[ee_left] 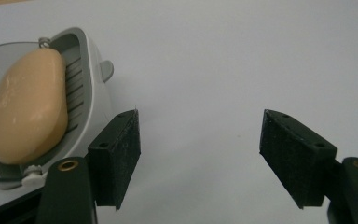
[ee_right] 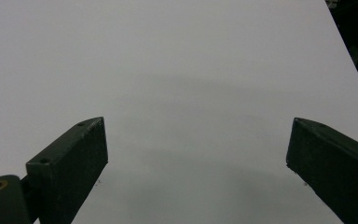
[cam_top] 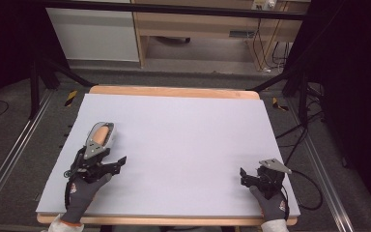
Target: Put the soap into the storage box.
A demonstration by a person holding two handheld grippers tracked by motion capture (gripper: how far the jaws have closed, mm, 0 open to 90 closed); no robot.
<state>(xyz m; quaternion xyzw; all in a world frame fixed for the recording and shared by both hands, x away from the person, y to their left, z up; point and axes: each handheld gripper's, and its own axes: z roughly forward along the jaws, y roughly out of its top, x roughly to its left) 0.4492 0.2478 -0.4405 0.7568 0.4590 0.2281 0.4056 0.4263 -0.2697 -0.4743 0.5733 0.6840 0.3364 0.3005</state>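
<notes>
The fingers of the left gripper are spread wide and hold nothing; between them there is only the bare table. The soap, a pale orange bar, lies in the grey dish at the far left of the table. In the left gripper view the dish is just beside the left finger, outside the gap, and I cannot tell if they touch. The fingers of the right gripper are also spread and empty, near the right edge of the table, well apart from the dish.

The step in hand seems to be the reach of the left gripper to the soap or its dish. To do it well, the hand should turn a little to the left so the target comes between both fingers. The soap is rounded and probably slippery, so the fingers should close across its narrow middle, slowly. The dish is light and may slide; the right gripper can come over to steady it.
</notes>
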